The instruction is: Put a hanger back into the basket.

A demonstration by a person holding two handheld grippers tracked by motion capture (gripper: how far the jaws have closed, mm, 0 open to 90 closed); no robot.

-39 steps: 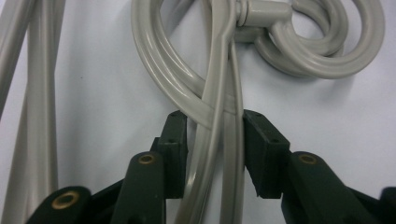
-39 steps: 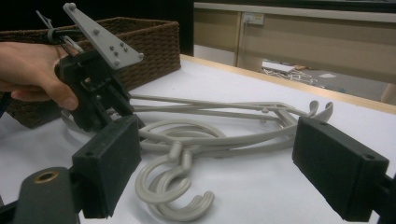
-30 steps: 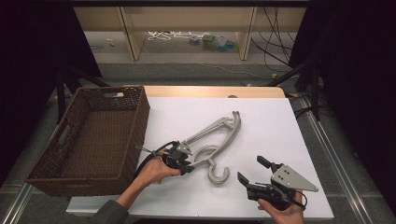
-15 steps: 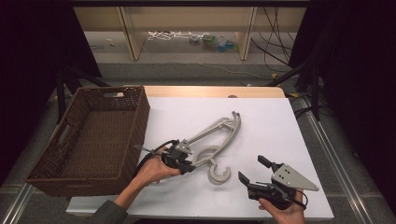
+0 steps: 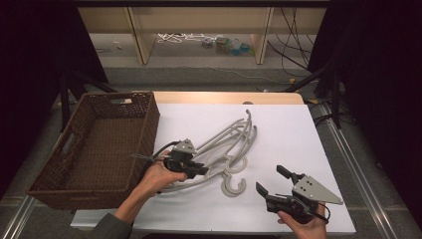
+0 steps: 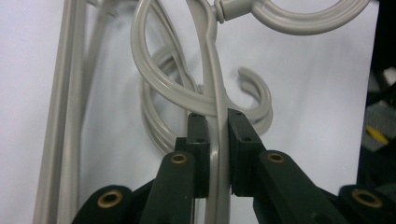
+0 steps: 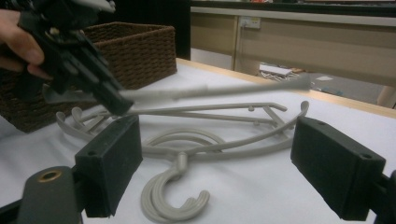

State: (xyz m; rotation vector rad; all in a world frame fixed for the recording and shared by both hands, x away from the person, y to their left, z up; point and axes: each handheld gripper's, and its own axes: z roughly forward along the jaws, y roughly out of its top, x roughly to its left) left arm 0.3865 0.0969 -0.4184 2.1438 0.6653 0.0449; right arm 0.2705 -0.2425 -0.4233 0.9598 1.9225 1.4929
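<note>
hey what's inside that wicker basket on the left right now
Nothing visible: the wicker basket shows bare woven floor in the high view. Its near wall hides a strip of floor behind it. The grey hangers lie outside on the white table, one clamped by the left gripper.

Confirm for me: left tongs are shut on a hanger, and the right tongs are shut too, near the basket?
Not quite. The left tongs are shut on a hanger, as the left gripper view shows, but the right tongs are open, holding nothing, per the right gripper view. They sit across the table from the basket.
</note>
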